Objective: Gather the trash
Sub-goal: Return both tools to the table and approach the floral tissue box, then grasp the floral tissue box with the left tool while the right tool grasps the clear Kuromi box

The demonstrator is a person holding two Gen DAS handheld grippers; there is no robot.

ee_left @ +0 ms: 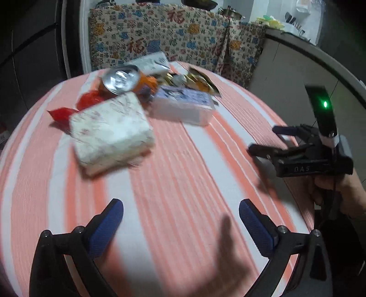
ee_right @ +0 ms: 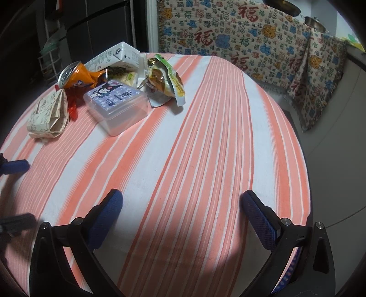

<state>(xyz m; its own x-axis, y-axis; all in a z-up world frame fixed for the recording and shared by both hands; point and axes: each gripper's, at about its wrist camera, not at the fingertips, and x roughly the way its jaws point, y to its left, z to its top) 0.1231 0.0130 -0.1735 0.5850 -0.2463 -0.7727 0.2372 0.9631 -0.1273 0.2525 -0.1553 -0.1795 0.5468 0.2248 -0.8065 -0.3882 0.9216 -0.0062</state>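
Striped orange-and-white cloth covers my table, and the trash is heaped at its far left corner for an easy sweep: tissue pack, crushed orange can, clear lidded box, milk carton, snack wrapper. My left gripper and right gripper both hang released, grasping nothing, over bare cloth.

This was a home, likely a kitchen or dining corner. A round table wore a striped orange and white cloth, a patterned blanket hung behind it, and metal pots and utensils stood on a counter.
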